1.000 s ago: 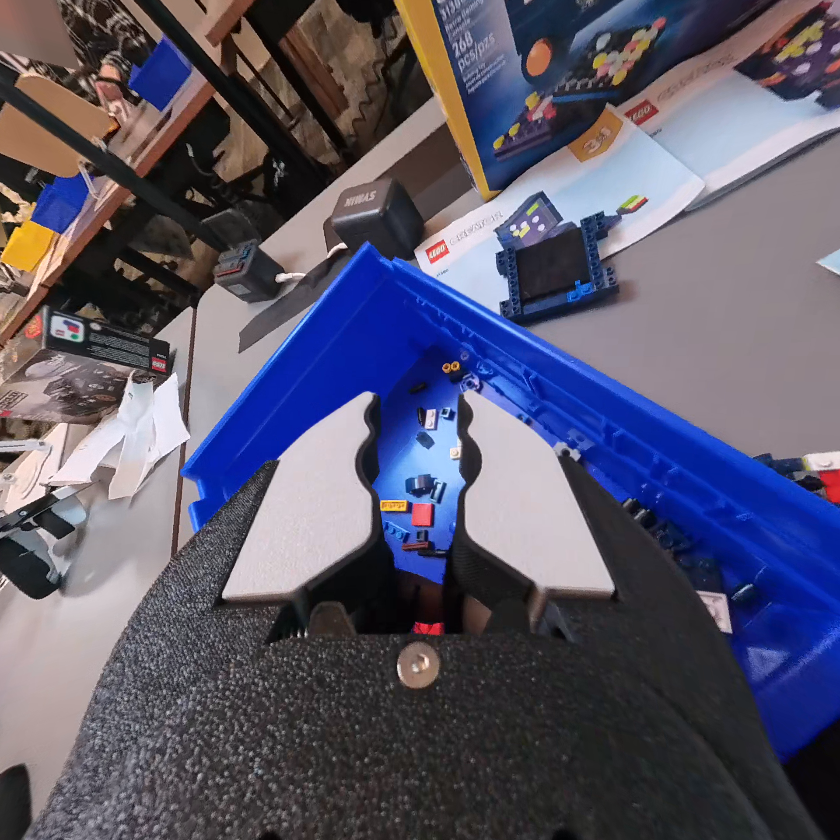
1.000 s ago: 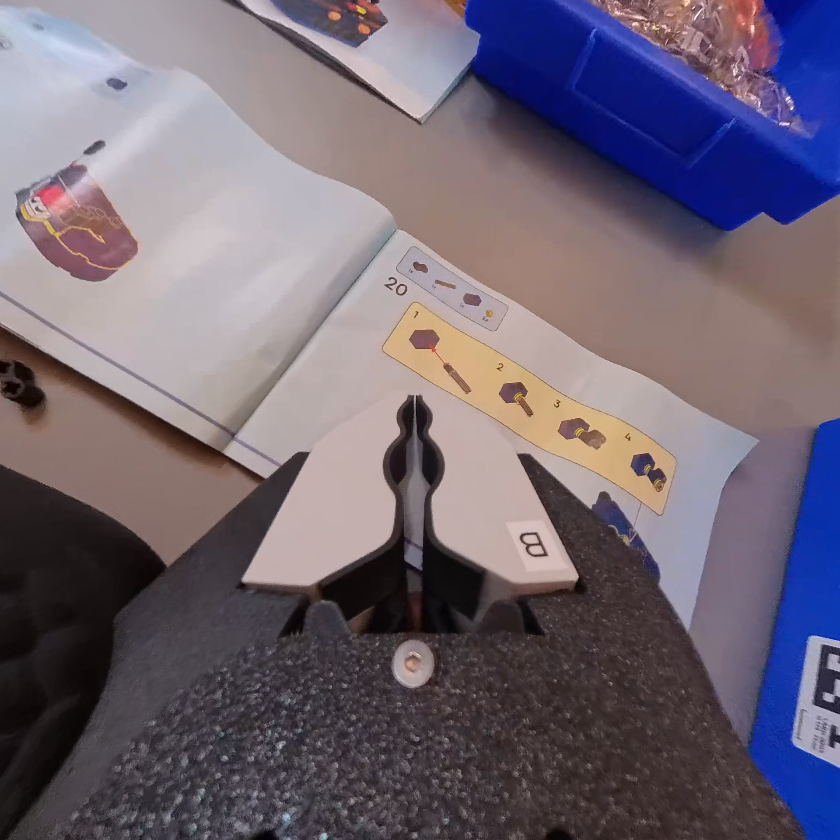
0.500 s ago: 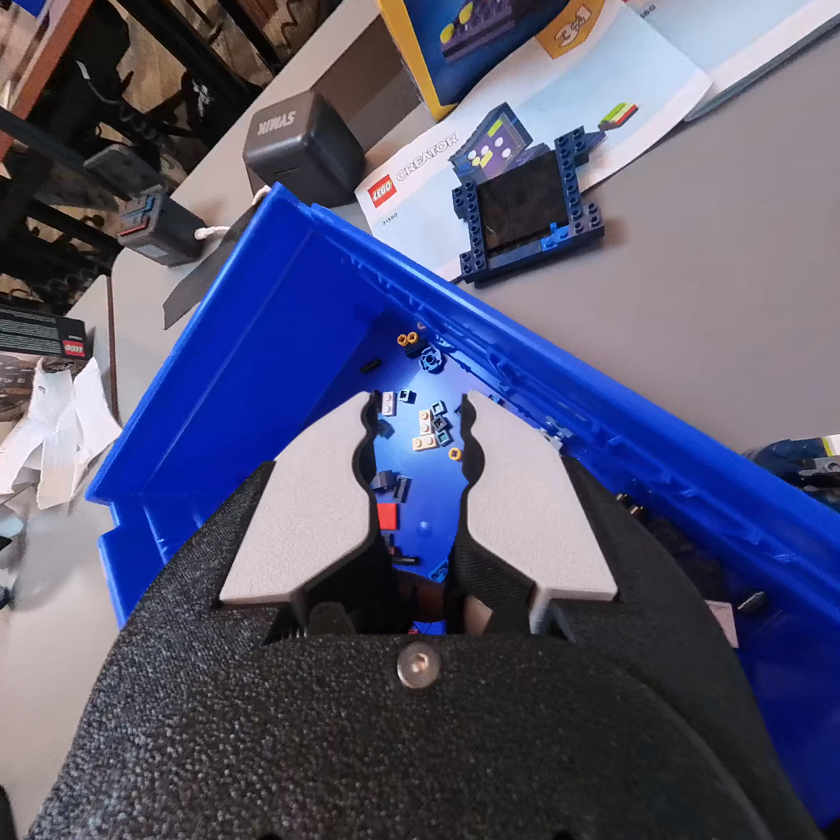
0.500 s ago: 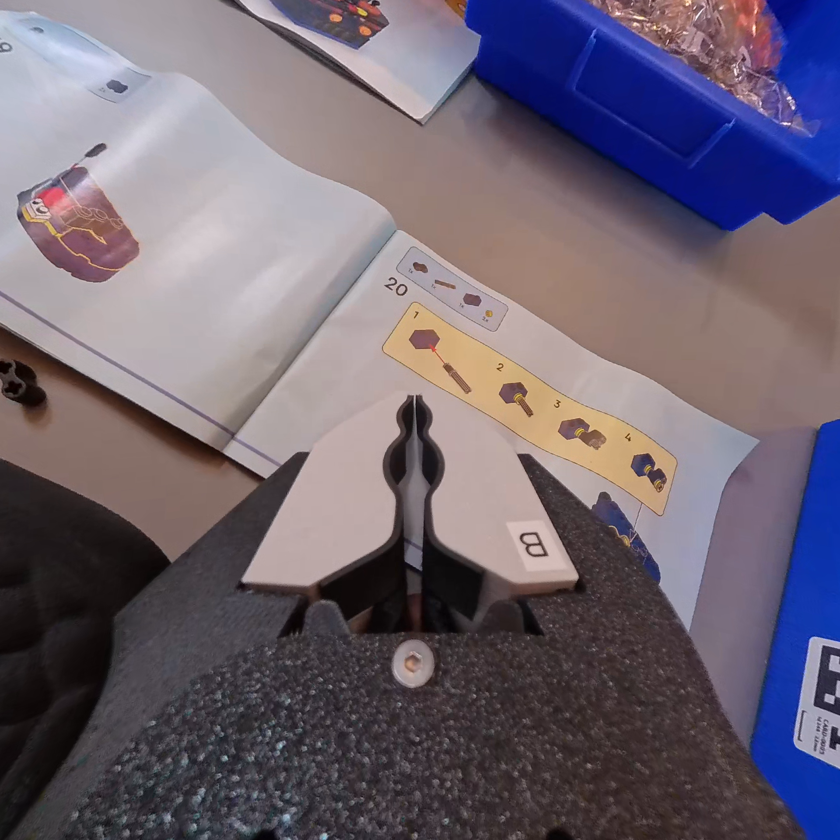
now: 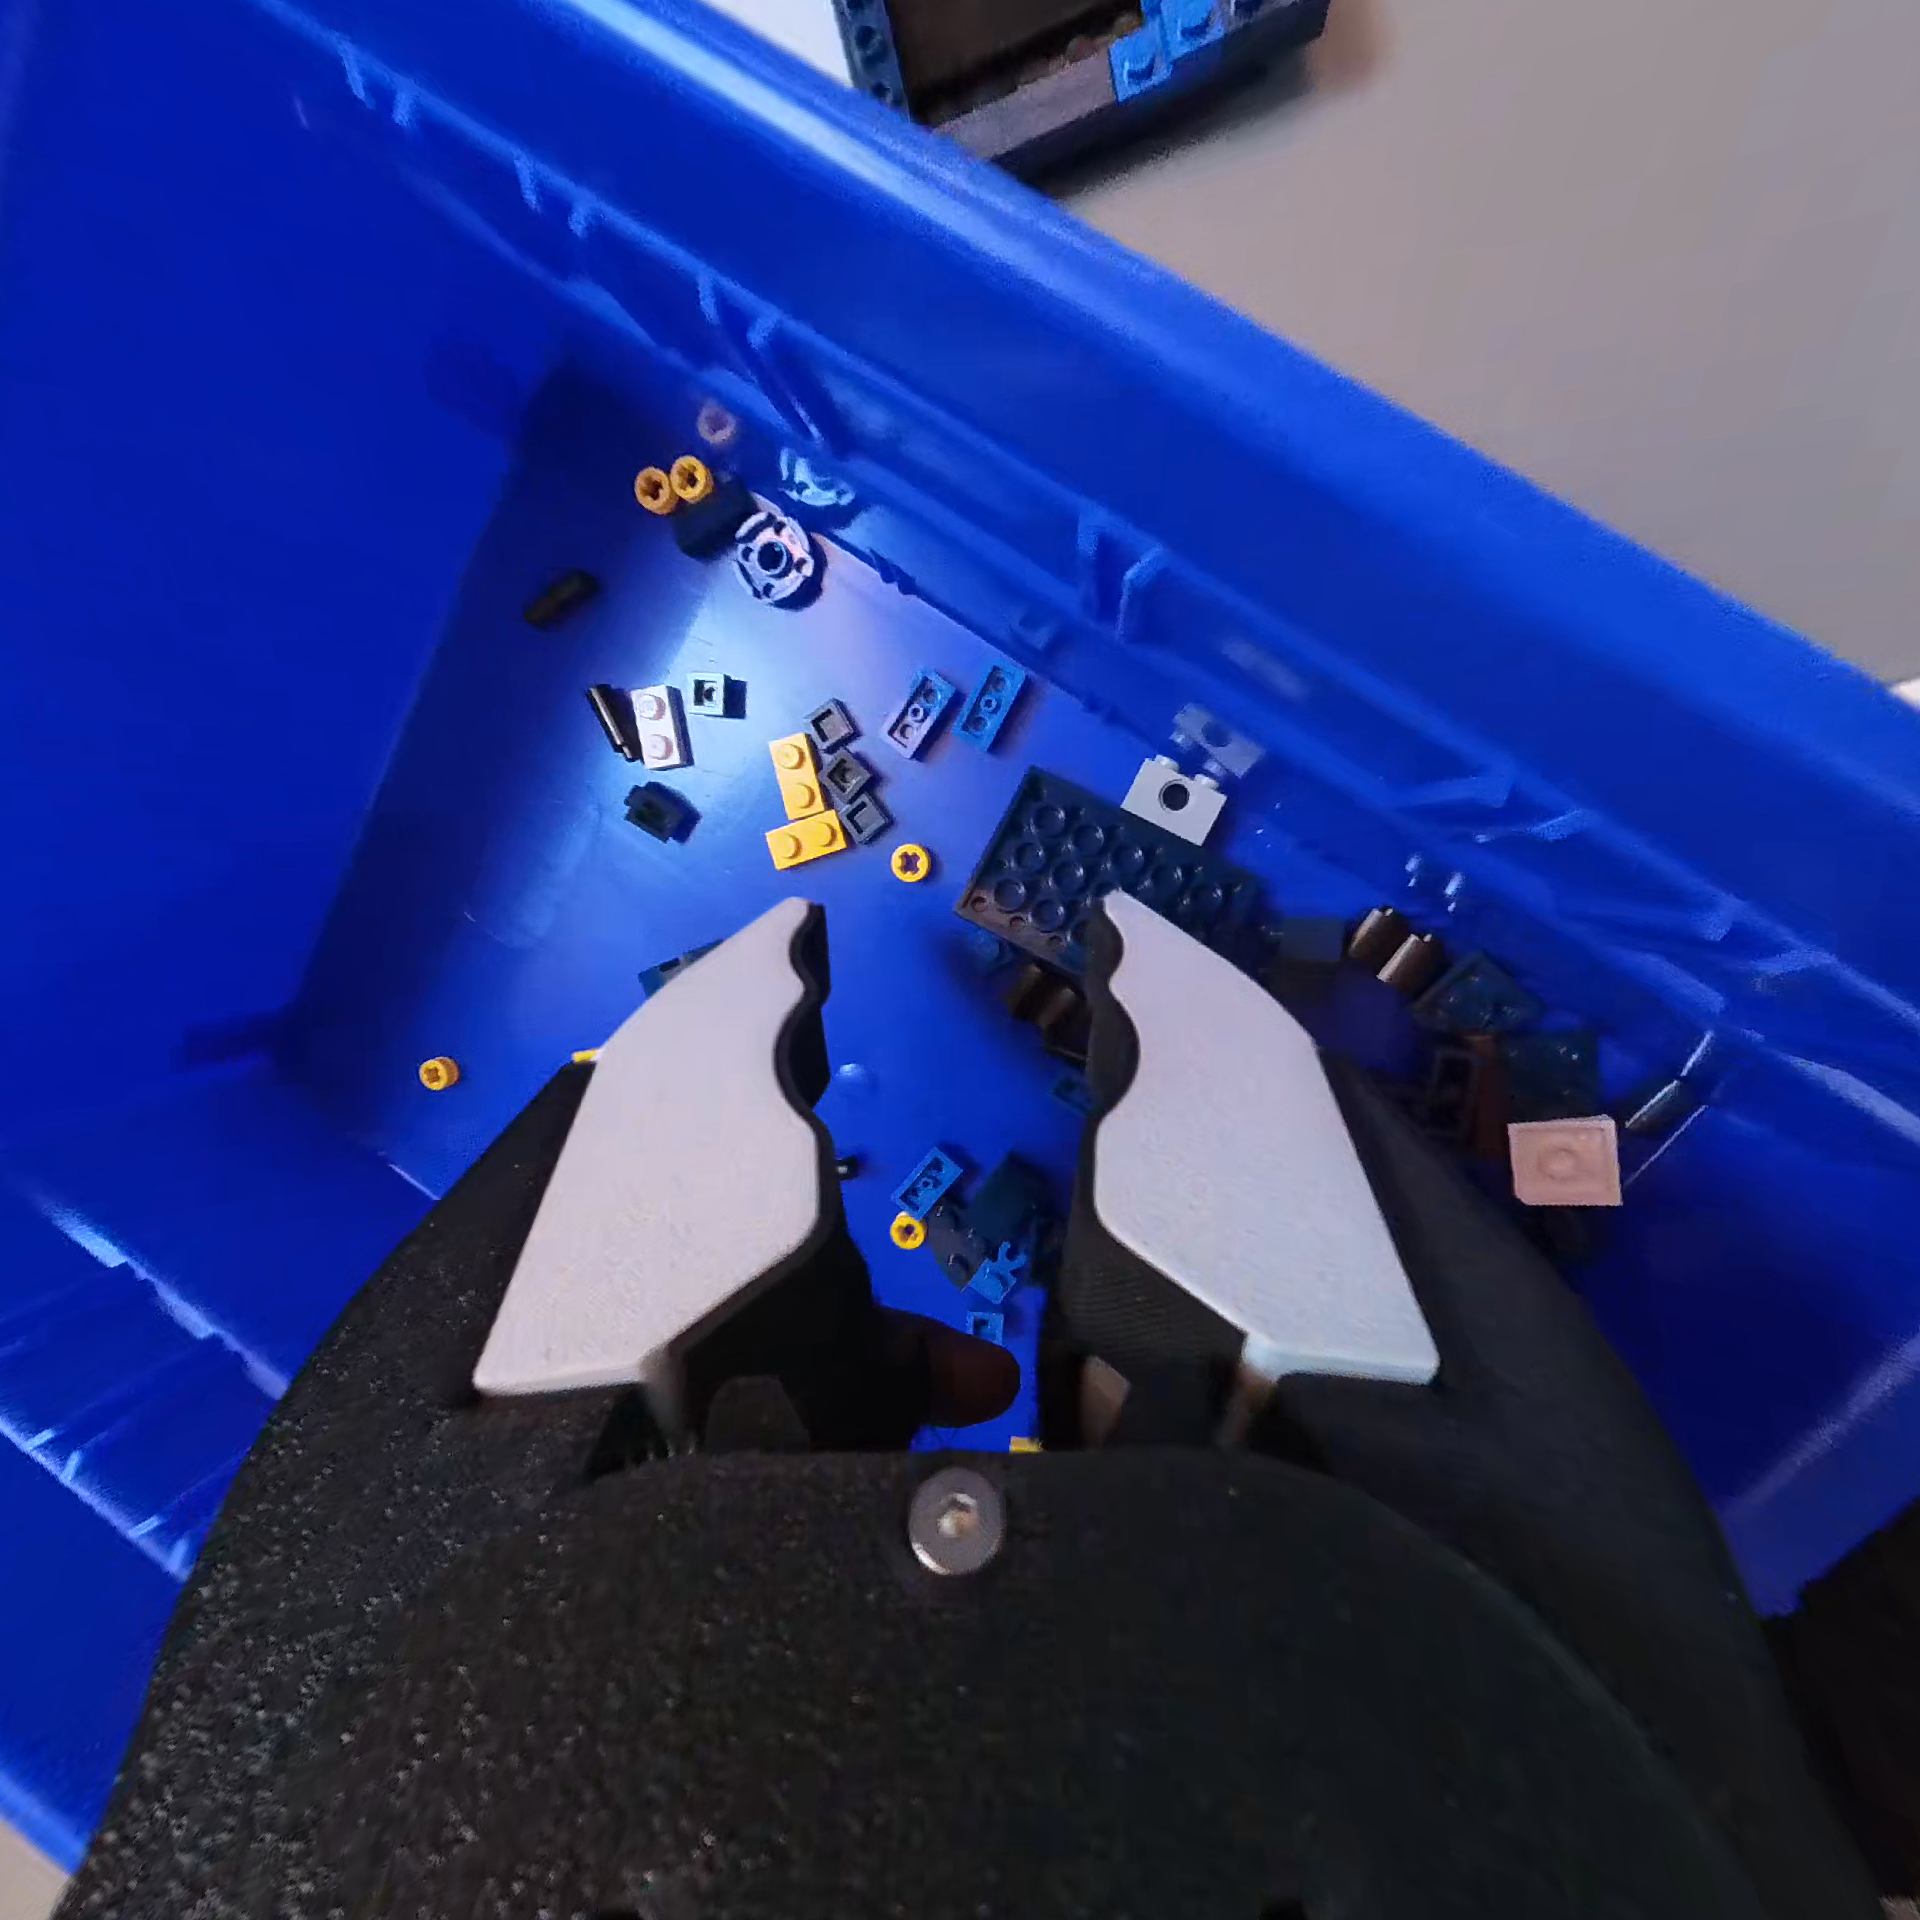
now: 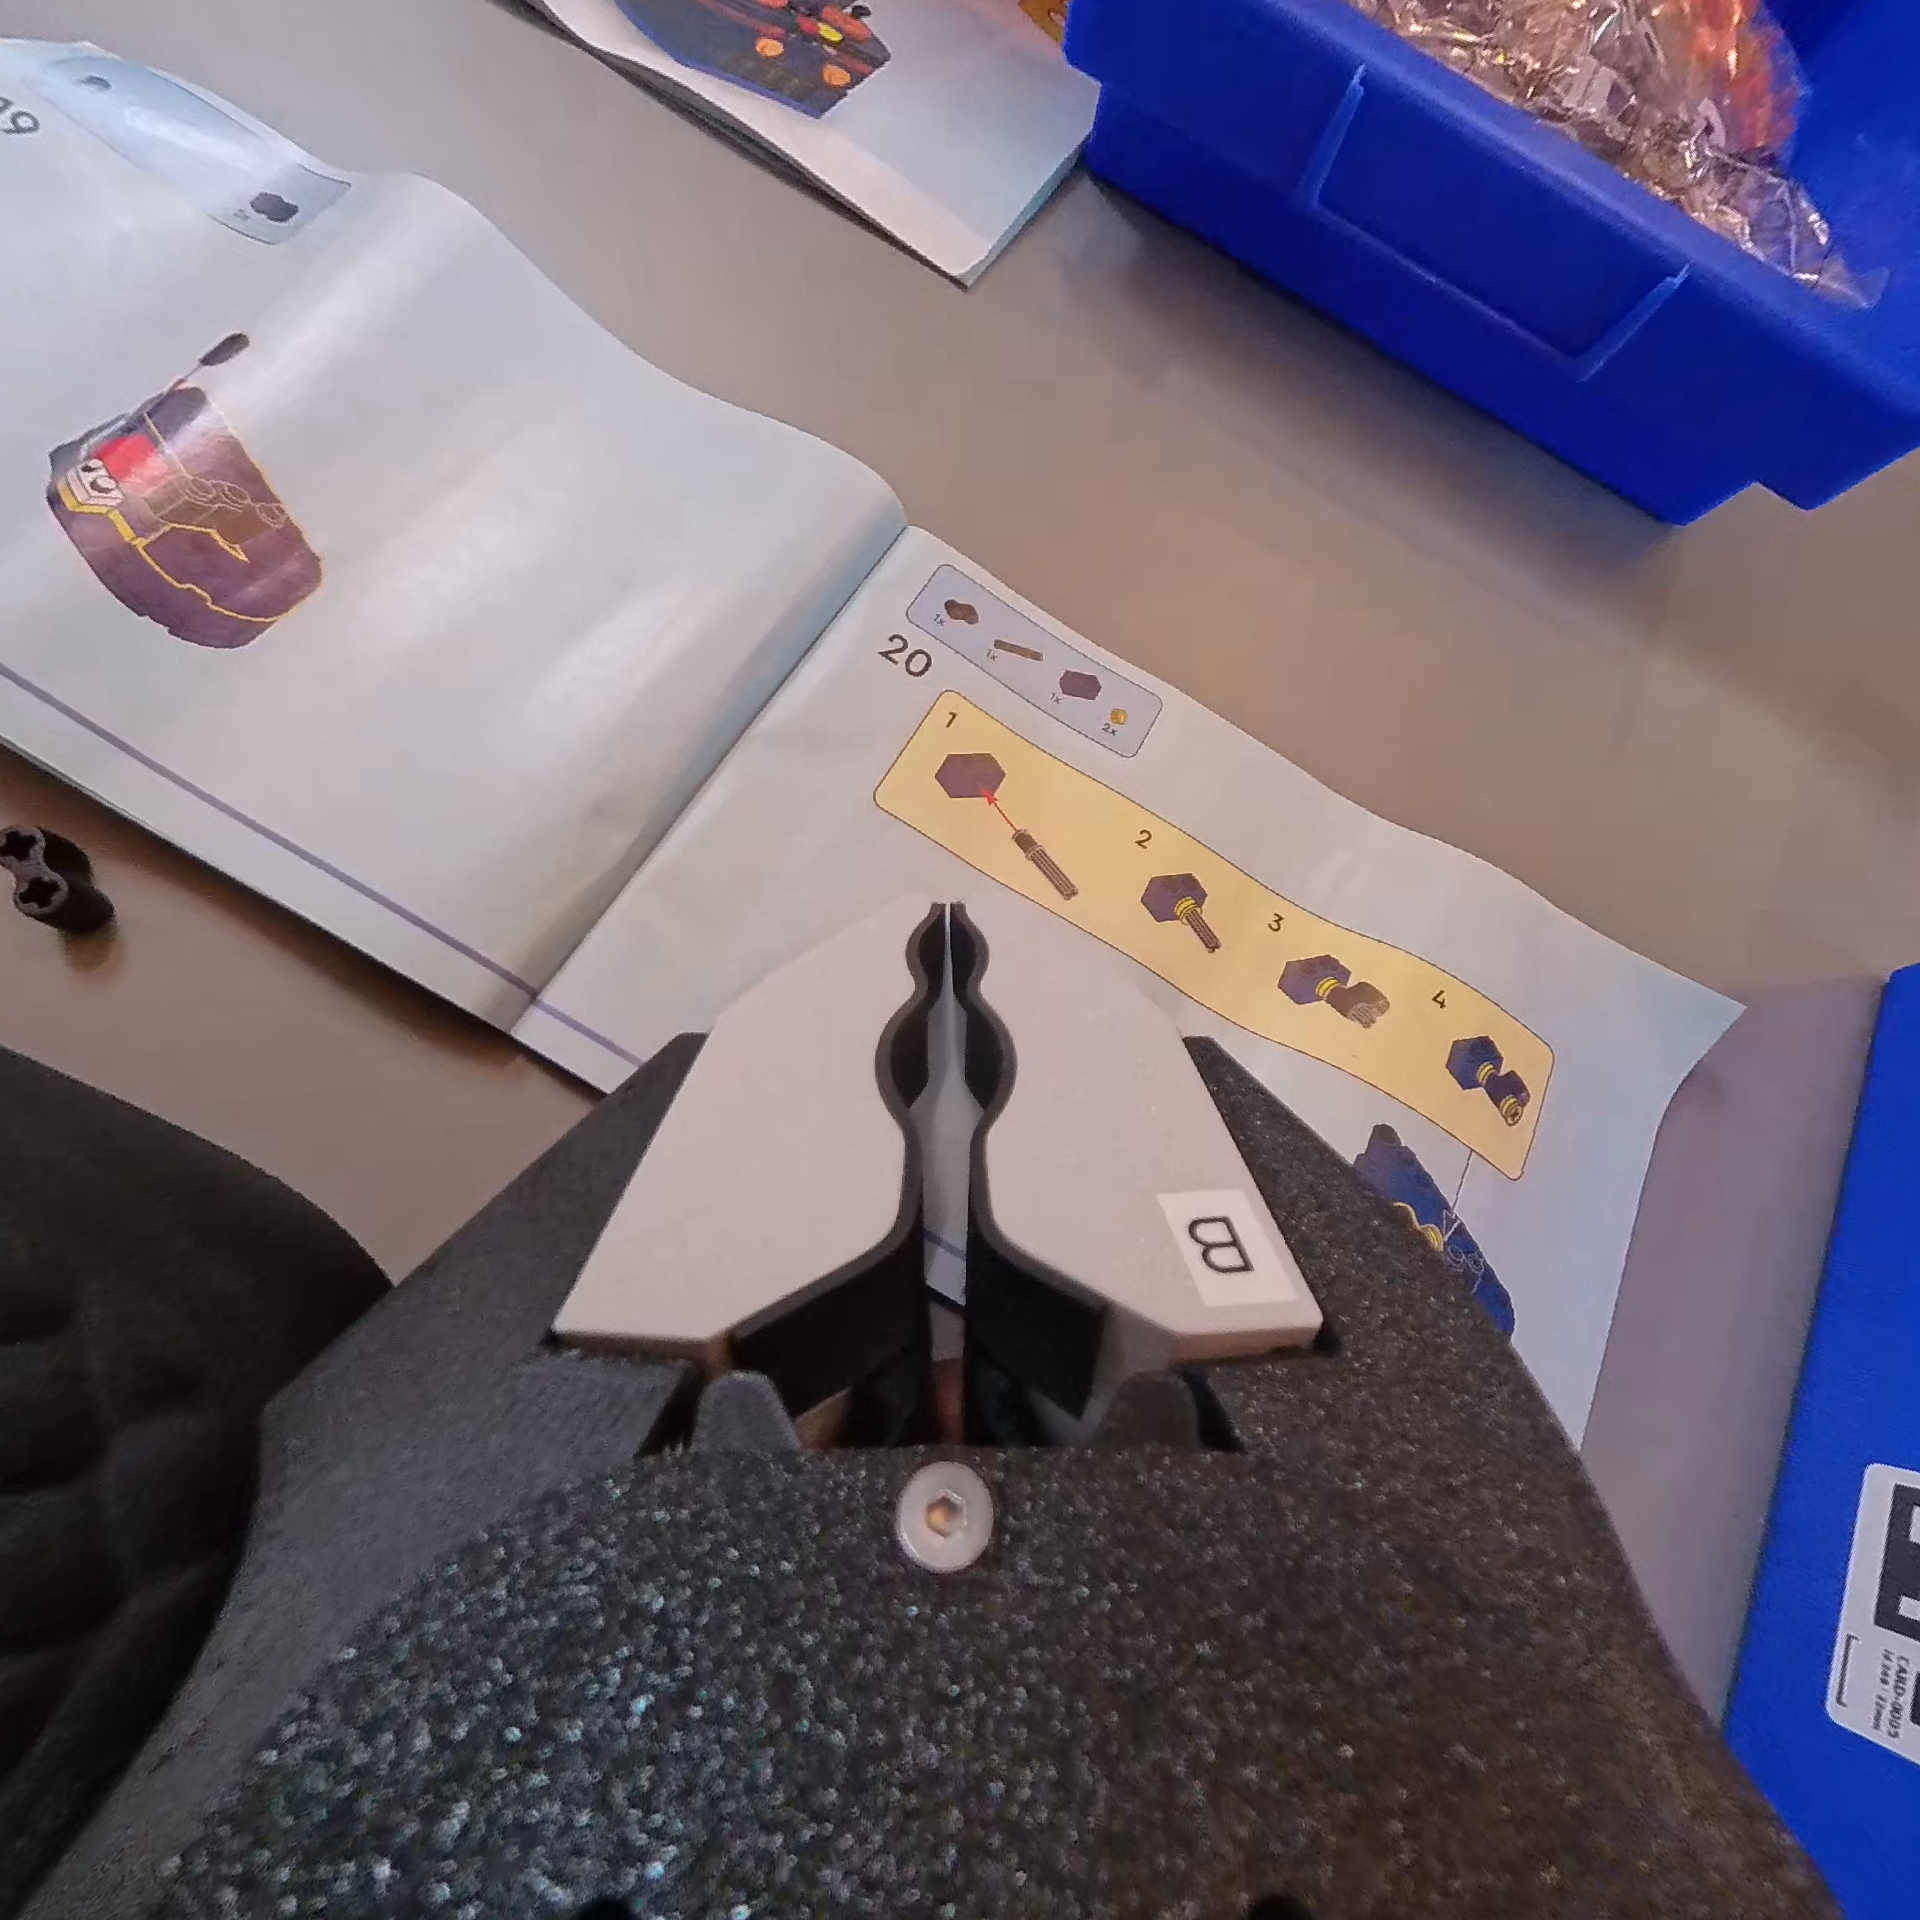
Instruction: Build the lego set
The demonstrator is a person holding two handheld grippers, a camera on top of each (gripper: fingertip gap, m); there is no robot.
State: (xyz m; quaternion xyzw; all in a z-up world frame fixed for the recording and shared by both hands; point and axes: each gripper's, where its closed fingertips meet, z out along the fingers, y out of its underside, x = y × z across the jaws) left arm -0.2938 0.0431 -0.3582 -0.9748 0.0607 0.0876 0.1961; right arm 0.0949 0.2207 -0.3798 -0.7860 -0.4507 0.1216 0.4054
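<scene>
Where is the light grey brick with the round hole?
In the left wrist view, the light grey brick lies inside the blue bin, near its far wall, touching the dark blue studded plate.

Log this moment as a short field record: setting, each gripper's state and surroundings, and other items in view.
Setting: grey tabletop
Left gripper: open, nothing between its fingers, lowered inside the large blue bin
Nearest to left gripper: dark blue studded plate, yellow round stud, yellow two-stud plates
Also in bin: light grey brick with hole
Right gripper: shut, holding nothing, over the open instruction booklet
Other: small blue bin with crinkled plastic bags, black connector piece
</scene>
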